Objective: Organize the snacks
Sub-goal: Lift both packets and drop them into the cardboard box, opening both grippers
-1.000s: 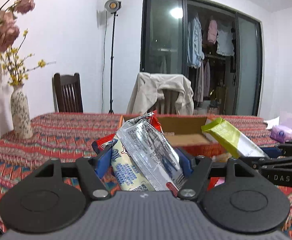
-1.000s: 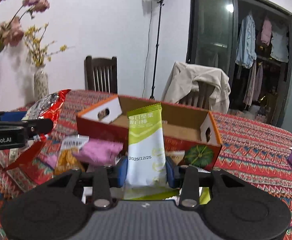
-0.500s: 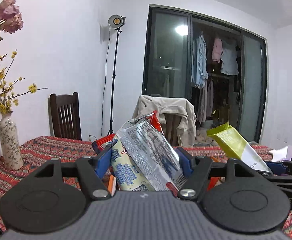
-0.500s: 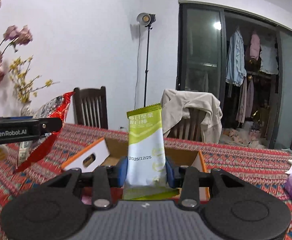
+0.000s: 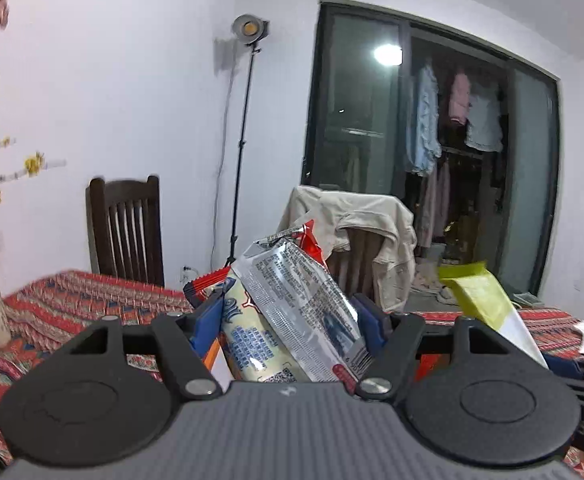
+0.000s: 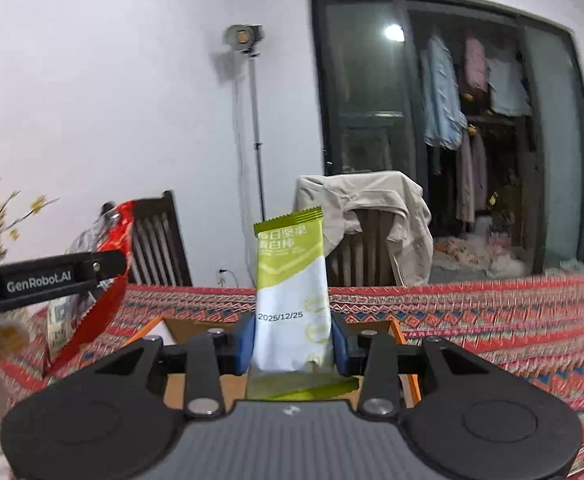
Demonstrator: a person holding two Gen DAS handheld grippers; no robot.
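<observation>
Left tongs (image 5: 287, 316) grip a silver pack (image 5: 304, 304), right tongs (image 6: 292, 340) a green bar (image 6: 292, 292), both aloft. Neither is in the box (image 6: 402, 336) yet.

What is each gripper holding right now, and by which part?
The left gripper pinches a silver and red snack bag across its lower half; the right gripper clamps a green and white snack bar near its bottom end.
</observation>
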